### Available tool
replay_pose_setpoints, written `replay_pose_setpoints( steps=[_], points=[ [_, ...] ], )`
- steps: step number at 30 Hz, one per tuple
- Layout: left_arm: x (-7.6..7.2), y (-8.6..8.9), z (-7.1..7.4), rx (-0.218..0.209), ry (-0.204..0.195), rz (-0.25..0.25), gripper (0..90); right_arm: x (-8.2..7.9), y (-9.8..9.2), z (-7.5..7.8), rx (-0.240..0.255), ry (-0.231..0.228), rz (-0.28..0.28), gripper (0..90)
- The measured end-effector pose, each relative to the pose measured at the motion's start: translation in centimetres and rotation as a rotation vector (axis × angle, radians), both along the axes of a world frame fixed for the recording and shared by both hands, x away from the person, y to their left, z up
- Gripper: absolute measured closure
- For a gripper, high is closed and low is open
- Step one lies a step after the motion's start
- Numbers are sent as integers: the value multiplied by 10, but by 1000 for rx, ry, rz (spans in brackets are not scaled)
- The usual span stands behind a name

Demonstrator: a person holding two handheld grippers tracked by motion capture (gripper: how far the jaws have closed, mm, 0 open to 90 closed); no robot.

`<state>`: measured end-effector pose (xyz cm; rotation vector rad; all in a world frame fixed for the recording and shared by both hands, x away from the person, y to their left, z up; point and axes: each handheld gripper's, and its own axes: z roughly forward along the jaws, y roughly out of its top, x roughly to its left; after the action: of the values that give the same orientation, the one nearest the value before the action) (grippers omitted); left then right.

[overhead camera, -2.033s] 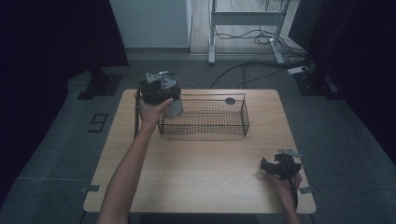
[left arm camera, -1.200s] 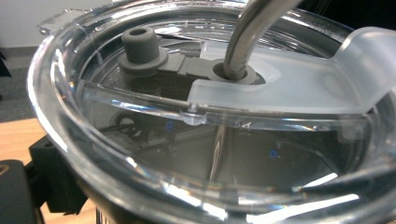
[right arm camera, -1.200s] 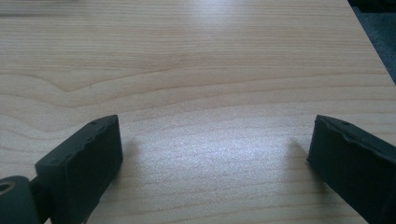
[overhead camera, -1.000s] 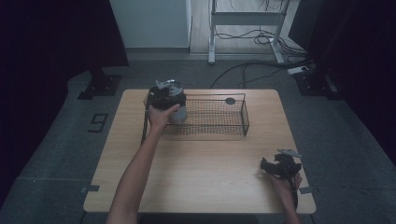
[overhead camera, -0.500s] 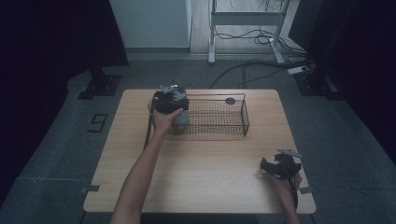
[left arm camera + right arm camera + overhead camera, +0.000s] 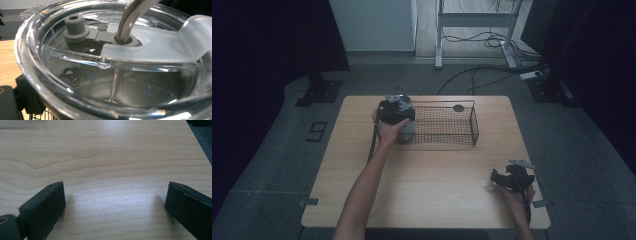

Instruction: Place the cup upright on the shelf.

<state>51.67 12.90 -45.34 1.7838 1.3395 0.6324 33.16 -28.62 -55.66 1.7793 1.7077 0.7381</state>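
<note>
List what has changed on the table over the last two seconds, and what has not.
The left gripper, holding a steel tumbler with a clear lid and metal straw, has carried it rightwards from the table's left edge and lowered it into the left end of the wire basket. The right gripper, jaws open, stayed at the table's near right corner.

I see my left gripper (image 6: 395,111) holding a grey tumbler (image 6: 406,127) at the wire basket's (image 6: 447,125) left end. My right gripper (image 6: 511,178) sits near the table's (image 6: 437,170) right front corner.
</note>
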Motion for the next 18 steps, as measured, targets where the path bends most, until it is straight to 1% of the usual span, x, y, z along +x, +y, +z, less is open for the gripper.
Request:
replay_pose_setpoints(
  steps=[5, 9, 14, 15, 18],
  points=[
    [0, 0, -5, 8, 4, 4, 40, 0, 0, 0, 0, 0, 0, 29],
    [-2, -2, -5, 15, -1, -1, 39, 0, 0, 0, 0, 0, 0, 28],
    [-7, -7, -8, 58, -16, -24, 38, 0, 0, 0, 0, 0, 0, 29],
    [-9, -8, -8, 72, -20, -30, 37, 0, 0, 0, 0, 0, 0, 29],
    [-11, -8, -9, 73, -25, -29, 36, 0, 0, 0, 0, 0, 0, 29]
  ],
)
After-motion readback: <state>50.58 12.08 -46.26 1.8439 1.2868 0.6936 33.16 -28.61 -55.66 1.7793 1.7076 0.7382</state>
